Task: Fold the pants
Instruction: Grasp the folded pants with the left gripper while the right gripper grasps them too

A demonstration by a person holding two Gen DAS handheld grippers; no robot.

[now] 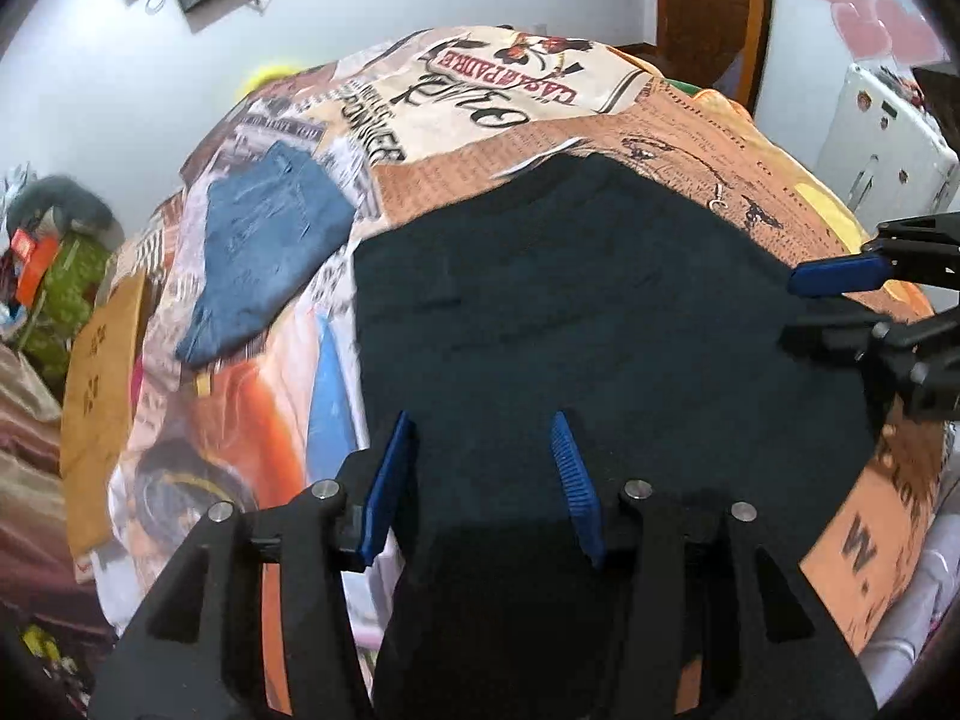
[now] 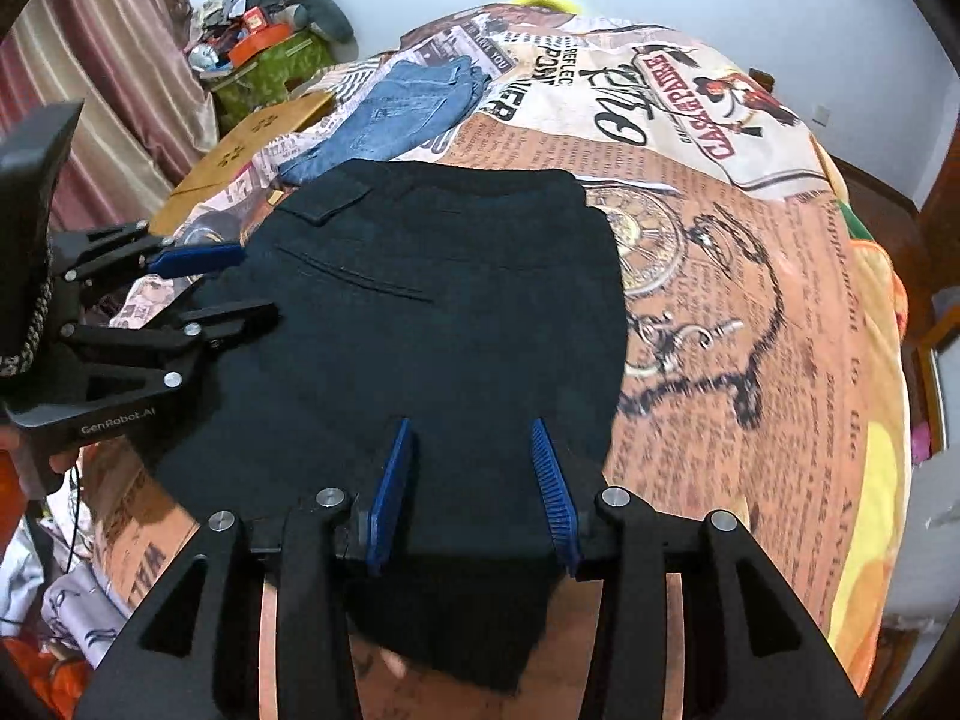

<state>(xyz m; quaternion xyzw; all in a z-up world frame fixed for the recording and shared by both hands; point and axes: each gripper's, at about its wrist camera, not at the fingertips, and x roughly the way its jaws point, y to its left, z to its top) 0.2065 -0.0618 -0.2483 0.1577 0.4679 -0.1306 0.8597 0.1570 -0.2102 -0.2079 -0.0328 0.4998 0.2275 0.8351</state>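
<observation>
Black pants [image 2: 432, 324], folded over into wide flat block, lying on printed bedspread [image 2: 750, 312]. Waistband end with flapped back pocket at far side, raw leg hems hanging at near edge. Few soft creases, otherwise pretty smooth.

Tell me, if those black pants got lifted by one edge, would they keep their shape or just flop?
Probably flop. The black pants lie flat on the printed bedspread, following its surface with soft creases, so a lifted edge would likely drape. The cloth looks thick and matte, with a pocket flap, so it likely has some weight and should not slip easily from a gripper.
</observation>
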